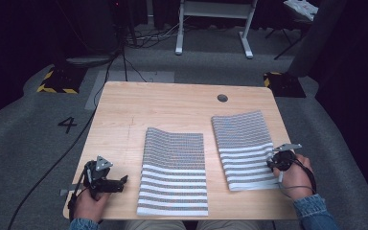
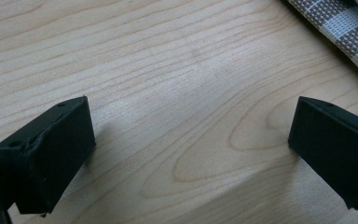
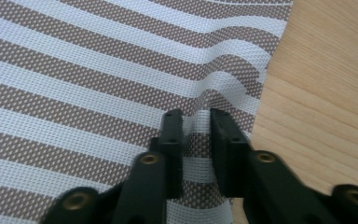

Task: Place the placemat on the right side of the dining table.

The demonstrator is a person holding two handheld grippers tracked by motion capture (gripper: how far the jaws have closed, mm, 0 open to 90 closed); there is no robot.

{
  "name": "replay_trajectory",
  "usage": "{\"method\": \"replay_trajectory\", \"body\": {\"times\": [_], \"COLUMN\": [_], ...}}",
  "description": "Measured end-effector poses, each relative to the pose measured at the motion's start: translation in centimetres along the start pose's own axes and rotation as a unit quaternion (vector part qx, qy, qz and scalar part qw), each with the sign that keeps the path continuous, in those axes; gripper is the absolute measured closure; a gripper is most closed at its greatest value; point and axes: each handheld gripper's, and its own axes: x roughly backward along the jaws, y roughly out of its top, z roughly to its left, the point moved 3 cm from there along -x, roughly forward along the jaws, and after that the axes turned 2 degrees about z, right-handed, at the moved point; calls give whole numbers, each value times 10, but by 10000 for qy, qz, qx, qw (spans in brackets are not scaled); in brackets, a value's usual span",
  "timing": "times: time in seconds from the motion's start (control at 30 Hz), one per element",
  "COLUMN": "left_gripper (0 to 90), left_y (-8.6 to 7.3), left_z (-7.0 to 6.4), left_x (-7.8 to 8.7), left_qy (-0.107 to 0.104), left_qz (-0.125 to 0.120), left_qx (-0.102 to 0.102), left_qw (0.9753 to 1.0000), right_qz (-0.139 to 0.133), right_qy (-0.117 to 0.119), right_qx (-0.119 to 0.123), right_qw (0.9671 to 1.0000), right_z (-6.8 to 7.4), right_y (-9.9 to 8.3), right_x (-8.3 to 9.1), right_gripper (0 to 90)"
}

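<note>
The person's right hand (image 1: 297, 178) comes up from the near edge of the desk (image 1: 182, 103), the denim cuff just past the rim, wrist turned inward so the right hand-held gripper (image 1: 271, 164) points across toward the other hand. Its tips sit at the outer edge of the right striped mat (image 1: 243, 143), partway along the white-banded near half. In the right gripper view the two black jaws stand almost together with a raised fold of that mat (image 3: 121, 88) pinched between them; the weave humps up into a ridge right ahead of the tips, and bare desk wood (image 3: 326, 70) shows just past the mat's edge on one side of the right hand-held gripper (image 3: 196, 122).

The left hand (image 1: 90, 203) rests low at the near corner of the desk, fingers wrapped round the handle, the left hand-held gripper (image 1: 123, 179) lying nearly level and aimed sideways at the left striped mat (image 1: 174, 172), which lies flat just ahead of its tips, near but apart from them. In the left gripper view the jaws are spread wide over bare wood (image 2: 182, 93) with nothing between them on the left hand-held gripper (image 2: 191, 140), and a corner of that mat's weave (image 2: 345, 28) lies beyond, off to one side. Its cable trails off the desk behind the wrist.
</note>
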Motion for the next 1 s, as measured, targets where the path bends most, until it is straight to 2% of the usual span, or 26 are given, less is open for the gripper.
{"method": "replay_trajectory", "body": {"times": [0.13, 0.2, 0.23, 0.27, 0.37, 0.47, 0.63, 0.8, 1.0], "left_gripper": [4, 4, 4, 4, 4, 4, 5, 5, 4], "left_y": [0, 0, 0, 0, 0, 0, 0, 0, 0], "left_z": [0, 0, 0, 0, 0, 0, 0, 0, 0], "left_x": [0, 0, 0, 0, 0, 0, 0, 0, 0], "left_qy": [13, 11, 12, 14, 14, 14, 20, 20, -1], "left_qz": [3, 5, 7, 6, 5, 4, 6, 6, 2], "left_qx": [-2, -2, -2, -2, -3, -1, -4, -4, -2], "left_qw": [10000, 10000, 10000, 10000, 10000, 10000, 10000, 10000, 10000], "right_qz": [16, 64, 64, 66, 17, -85, -384, -765, -1114], "right_qy": [133, 10, 10, -180, -388, -447, -361, -286, -97], "right_qx": [5, 129, 129, 322, 365, 316, 177, 306, 415], "right_qw": [9999, 9999, 9999, 9993, 9986, 9985, 9985, 9962, 9929], "right_z": [-7, -16, -16, -28, -47, -57, -56, -51, -37], "right_y": [3, 7, 7, 12, 19, 25, 33, 41, 52], "right_x": [-1, -5, -5, -9, -11, -5, 15, 44, 82], "right_gripper": [866, 869, 869, 870, 872, 872, 869, 869, 867]}}
